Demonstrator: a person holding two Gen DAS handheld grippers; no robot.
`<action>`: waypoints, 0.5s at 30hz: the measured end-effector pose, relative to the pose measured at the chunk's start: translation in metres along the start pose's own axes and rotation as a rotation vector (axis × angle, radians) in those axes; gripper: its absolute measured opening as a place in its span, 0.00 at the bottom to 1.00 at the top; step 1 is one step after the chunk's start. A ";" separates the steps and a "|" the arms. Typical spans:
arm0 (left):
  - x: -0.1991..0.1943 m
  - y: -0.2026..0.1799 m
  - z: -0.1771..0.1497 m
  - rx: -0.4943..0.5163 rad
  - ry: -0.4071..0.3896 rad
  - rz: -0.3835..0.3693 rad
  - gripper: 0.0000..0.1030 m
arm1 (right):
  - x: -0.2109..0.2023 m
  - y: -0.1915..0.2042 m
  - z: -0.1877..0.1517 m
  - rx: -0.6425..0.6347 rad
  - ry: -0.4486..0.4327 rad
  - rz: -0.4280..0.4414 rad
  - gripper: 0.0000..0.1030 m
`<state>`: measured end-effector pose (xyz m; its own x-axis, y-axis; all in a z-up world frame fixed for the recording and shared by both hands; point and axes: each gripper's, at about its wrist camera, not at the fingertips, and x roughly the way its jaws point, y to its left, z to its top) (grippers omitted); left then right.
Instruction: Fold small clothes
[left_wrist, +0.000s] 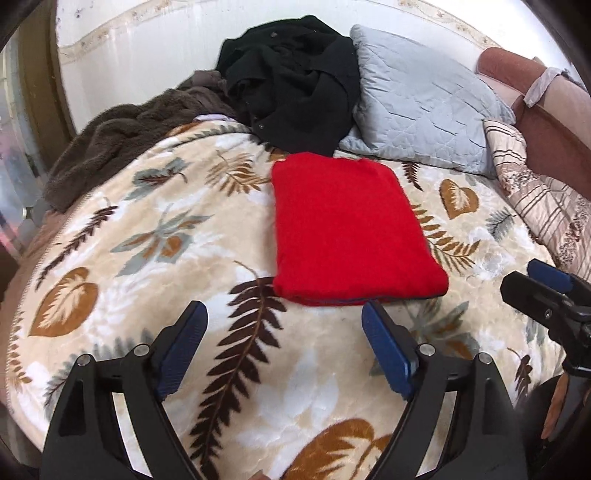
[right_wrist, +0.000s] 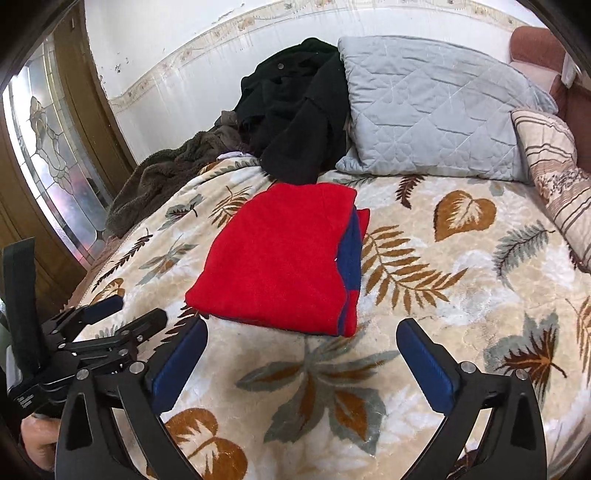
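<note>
A red garment (left_wrist: 347, 229) lies folded into a neat rectangle on the leaf-patterned blanket (left_wrist: 147, 240). From the right wrist view the red garment (right_wrist: 280, 258) shows a dark blue band along its right edge. My left gripper (left_wrist: 282, 308) stands open just in front of the garment's near edge, with nothing between its blue pads. My right gripper (right_wrist: 303, 325) is open wide at the near edge too, clear of the cloth. Each gripper shows in the other's view: the right gripper (left_wrist: 546, 291) at the right, the left gripper (right_wrist: 122, 314) at the left.
A heap of black clothing (left_wrist: 291, 77) lies behind the red garment, with a grey quilted pillow (left_wrist: 424, 107) to its right and a brown fleece (left_wrist: 122, 136) to its left. A striped pillow (left_wrist: 535, 192) sits by the pink headboard (left_wrist: 546, 122). A glass-panelled door (right_wrist: 48, 147) stands left.
</note>
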<state>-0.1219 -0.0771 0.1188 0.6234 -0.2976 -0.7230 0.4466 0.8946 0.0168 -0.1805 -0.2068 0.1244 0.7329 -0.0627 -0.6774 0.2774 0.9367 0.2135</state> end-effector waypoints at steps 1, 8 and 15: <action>-0.002 0.000 0.000 0.000 -0.004 0.003 0.85 | -0.001 0.000 -0.001 0.005 0.003 0.002 1.00; -0.021 0.002 -0.004 -0.026 -0.024 -0.024 0.97 | -0.012 0.003 -0.006 0.006 0.007 0.002 1.00; -0.037 -0.002 -0.005 -0.023 -0.043 -0.026 1.00 | -0.025 0.006 -0.009 0.012 -0.003 0.000 1.00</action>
<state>-0.1490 -0.0661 0.1422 0.6391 -0.3344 -0.6926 0.4486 0.8936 -0.0174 -0.2027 -0.1968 0.1363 0.7350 -0.0642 -0.6750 0.2853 0.9324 0.2219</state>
